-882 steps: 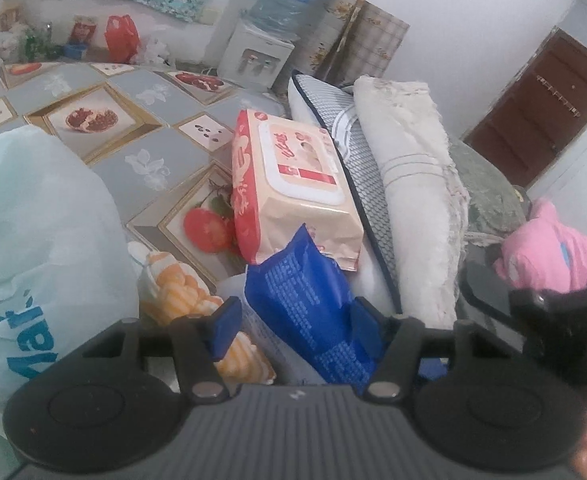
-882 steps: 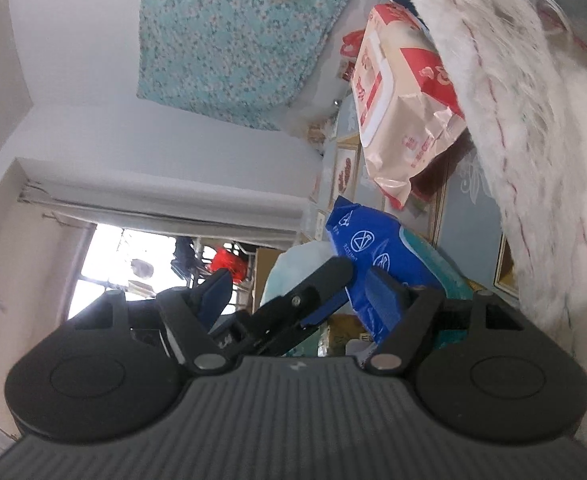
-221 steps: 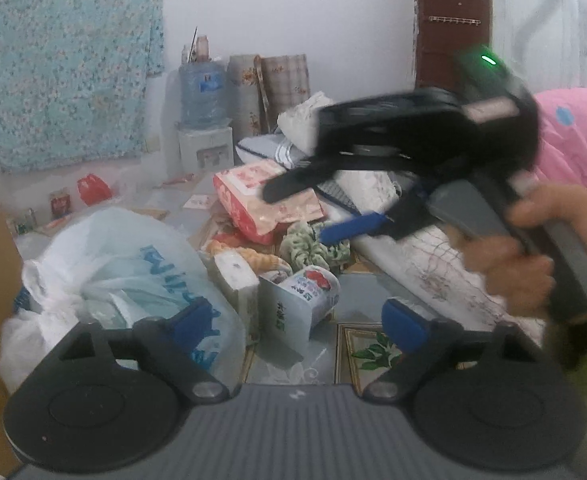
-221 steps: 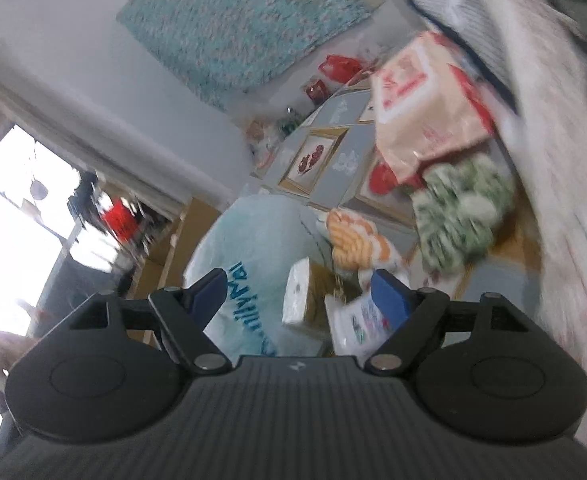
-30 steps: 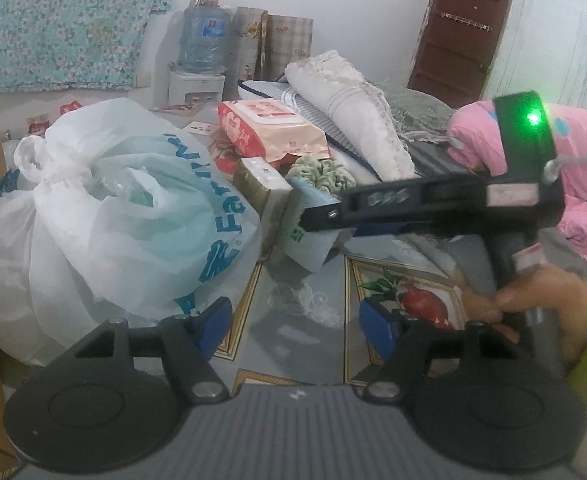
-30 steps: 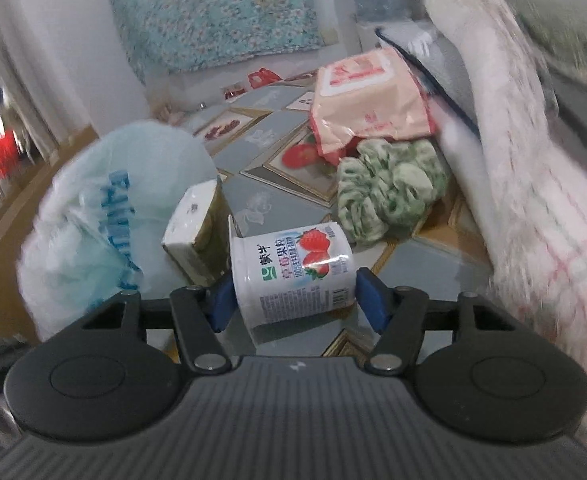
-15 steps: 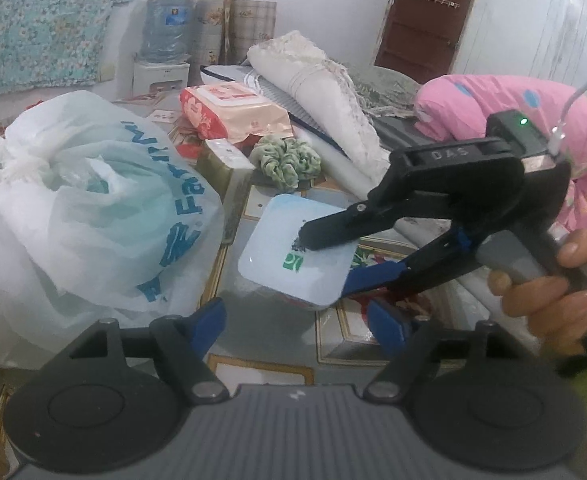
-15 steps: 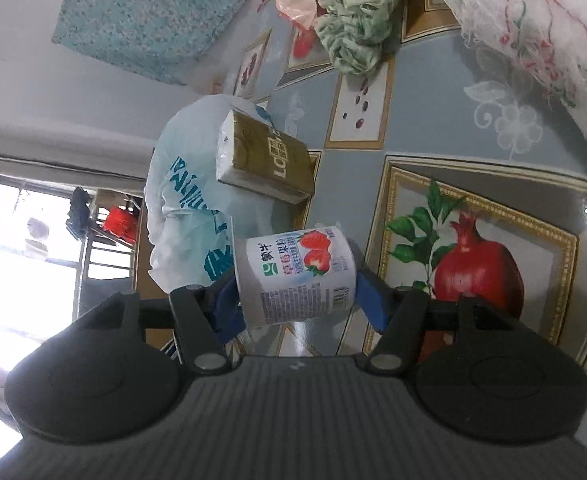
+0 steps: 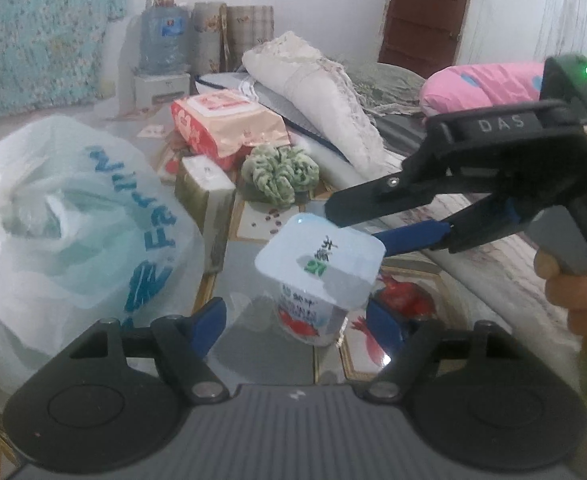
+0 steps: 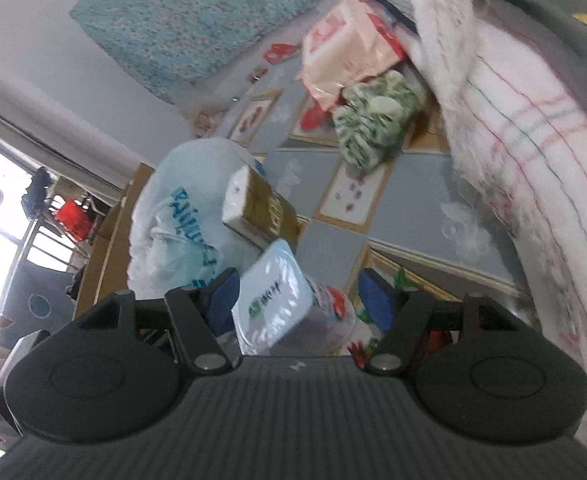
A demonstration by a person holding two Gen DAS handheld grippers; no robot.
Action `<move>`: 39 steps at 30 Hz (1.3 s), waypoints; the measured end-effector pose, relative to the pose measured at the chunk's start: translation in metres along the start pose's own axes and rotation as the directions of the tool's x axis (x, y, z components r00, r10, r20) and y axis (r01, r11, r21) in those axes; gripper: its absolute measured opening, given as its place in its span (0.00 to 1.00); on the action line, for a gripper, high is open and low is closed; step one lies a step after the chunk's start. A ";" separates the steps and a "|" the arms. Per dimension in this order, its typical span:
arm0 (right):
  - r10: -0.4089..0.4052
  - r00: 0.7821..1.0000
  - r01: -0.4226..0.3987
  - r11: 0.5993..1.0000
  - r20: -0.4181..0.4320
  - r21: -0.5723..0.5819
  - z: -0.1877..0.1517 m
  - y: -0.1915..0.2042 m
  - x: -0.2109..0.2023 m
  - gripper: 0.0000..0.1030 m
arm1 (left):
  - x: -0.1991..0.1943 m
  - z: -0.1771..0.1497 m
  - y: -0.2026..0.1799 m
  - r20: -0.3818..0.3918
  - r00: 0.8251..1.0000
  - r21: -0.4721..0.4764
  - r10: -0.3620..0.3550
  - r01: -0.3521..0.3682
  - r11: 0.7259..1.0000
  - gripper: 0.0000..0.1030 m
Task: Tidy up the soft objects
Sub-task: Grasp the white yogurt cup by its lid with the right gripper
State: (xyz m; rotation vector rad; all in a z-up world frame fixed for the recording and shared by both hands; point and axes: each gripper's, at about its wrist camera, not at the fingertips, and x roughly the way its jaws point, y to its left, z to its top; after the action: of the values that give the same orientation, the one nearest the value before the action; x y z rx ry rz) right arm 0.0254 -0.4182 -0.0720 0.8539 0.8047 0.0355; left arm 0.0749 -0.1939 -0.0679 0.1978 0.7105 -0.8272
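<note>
Left wrist view shows the yogurt cup (image 9: 320, 272) upright on the floor between the spread fingers of the left gripper (image 9: 295, 320). The right gripper (image 9: 353, 224) fingers stand spread above its lid, perhaps touching it.

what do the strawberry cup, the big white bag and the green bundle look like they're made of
Strawberry cup: apparently thin glossy plastic with a printed wrap and a flat, shiny foil-like lid.
Big white bag: thin translucent plastic film; it crinkles, is knotted at the top, and its contents show through.
Green bundle: soft matte fabric, probably cloth or knit, gathered in ruffled folds.
</note>
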 end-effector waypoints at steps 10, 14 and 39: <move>0.069 0.997 -0.068 0.997 -0.039 0.021 0.001 -0.016 0.013 0.34 | 0.018 0.004 -0.010 0.005 1.000 0.015 0.031 -0.031 0.999 0.62; 0.084 0.996 -0.084 0.996 -0.024 0.019 -0.001 -0.018 0.010 0.28 | 0.020 0.006 -0.012 0.017 0.999 0.015 0.034 -0.035 0.999 0.59; 0.147 0.989 -0.147 0.989 -0.014 -0.025 -0.011 0.007 -0.004 0.24 | -0.014 0.016 -0.010 0.065 0.997 -0.042 0.043 -0.040 0.998 0.55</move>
State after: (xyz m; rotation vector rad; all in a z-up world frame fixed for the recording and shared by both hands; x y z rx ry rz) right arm 0.0177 -0.4074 -0.0691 0.8879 0.7494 0.1813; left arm 0.0695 -0.1989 -0.0457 0.1474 0.6586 -0.7759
